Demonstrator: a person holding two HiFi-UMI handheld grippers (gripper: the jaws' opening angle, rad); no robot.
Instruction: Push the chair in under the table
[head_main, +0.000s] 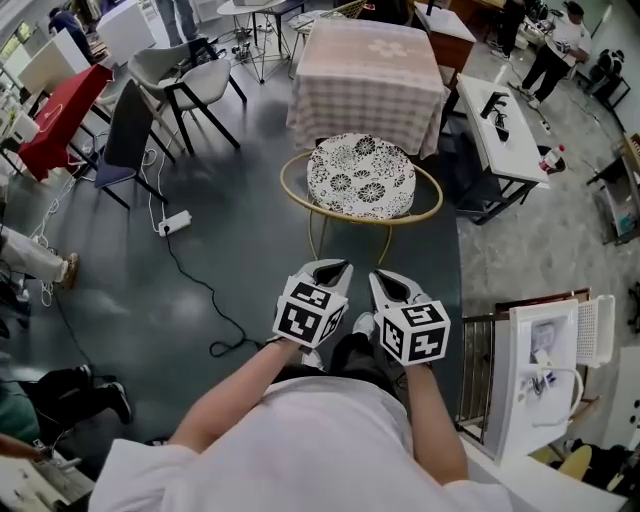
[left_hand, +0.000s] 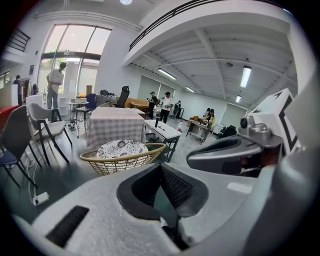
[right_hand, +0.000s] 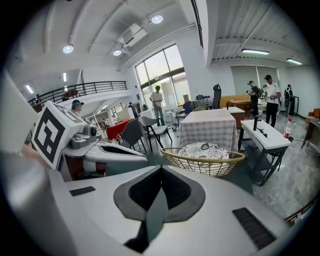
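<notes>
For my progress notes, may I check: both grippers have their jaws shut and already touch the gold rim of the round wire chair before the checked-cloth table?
Not quite: the left gripper and right gripper are shut, but neither touches the wire chair yet; the head view shows bare floor between them and its rim.

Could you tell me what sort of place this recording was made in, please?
Most likely an open-plan lab or workshop hall, not a home: a white workbench stands on the bare floor, a power strip lies loose on it, and a mezzanine railing overlooks the room.
</notes>
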